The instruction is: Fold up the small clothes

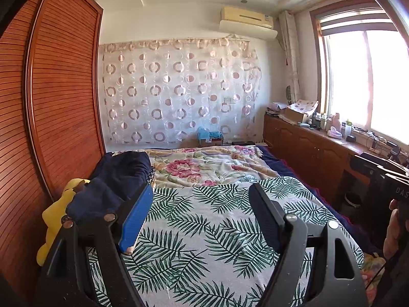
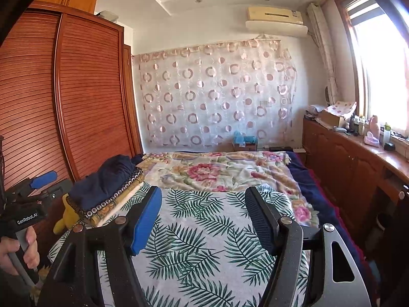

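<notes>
Left gripper (image 1: 199,197) is spread wide, one blue pad and one black pad, nothing between them, hovering over the white palm-leaf printed sheet (image 1: 204,230). Right gripper (image 2: 203,200) is the same story: jaws apart and empty above that leaf sheet (image 2: 204,243).

To the left of the leaf sheet sits the stack of folded clothes: a dark navy folded garment (image 1: 115,179) on top, its long axis running away from the cameras toward the far wall. The right wrist view shows what lies beneath it, a folded brown cloth edged with round dots (image 2: 115,199) and a white layer under that; the left wrist view shows only the navy top. A yellow plush toy (image 1: 55,220) sits just beside the stack, on the side away from the leaf sheet.

Each view catches the other gripper at its edge, held in a hand (image 2: 18,250).

Beyond the leaf sheet lies a rumpled floral blanket (image 1: 202,166) on the bed, then a sheer circle-patterned curtain (image 1: 179,92). Left of the bed stands a slatted wooden wardrobe (image 1: 64,89); right, a long wooden bench (image 1: 319,140) crowded with small items under a bright window (image 1: 365,81).
</notes>
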